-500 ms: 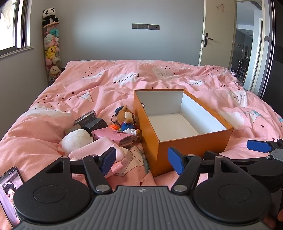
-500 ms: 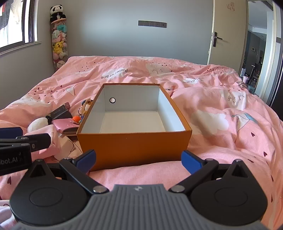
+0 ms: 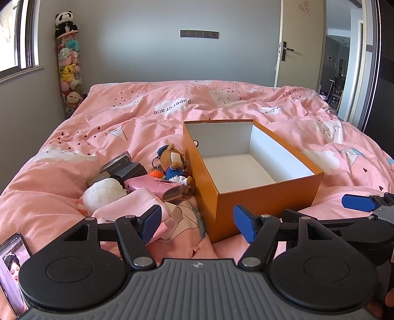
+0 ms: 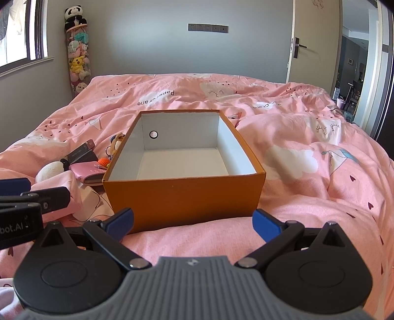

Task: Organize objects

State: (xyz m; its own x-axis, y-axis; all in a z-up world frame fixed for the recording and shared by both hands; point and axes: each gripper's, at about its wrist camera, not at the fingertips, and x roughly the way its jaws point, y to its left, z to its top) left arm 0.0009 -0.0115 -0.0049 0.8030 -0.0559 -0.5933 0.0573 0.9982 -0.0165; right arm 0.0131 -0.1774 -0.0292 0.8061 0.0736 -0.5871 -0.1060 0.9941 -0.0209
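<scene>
A bedroom in a home is shown. Most of both views is filled by a bed (image 3: 221, 103) covered with a pink quilt printed with clouds and paper cranes. A tall clear column of plush toys (image 3: 69, 71), topped by a panda (image 3: 64, 23), is seen in the corner beside a window (image 3: 17, 39). A row of wall switches (image 4: 208, 27) is mounted on the grey wall, and a door (image 4: 312, 41) with a lever handle is seen open onto further rooms.

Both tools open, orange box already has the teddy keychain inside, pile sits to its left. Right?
Not quite. The orange box is empty in the right wrist view; the teddy keychain lies outside with the pile. Left tool and right tool are open.
</scene>
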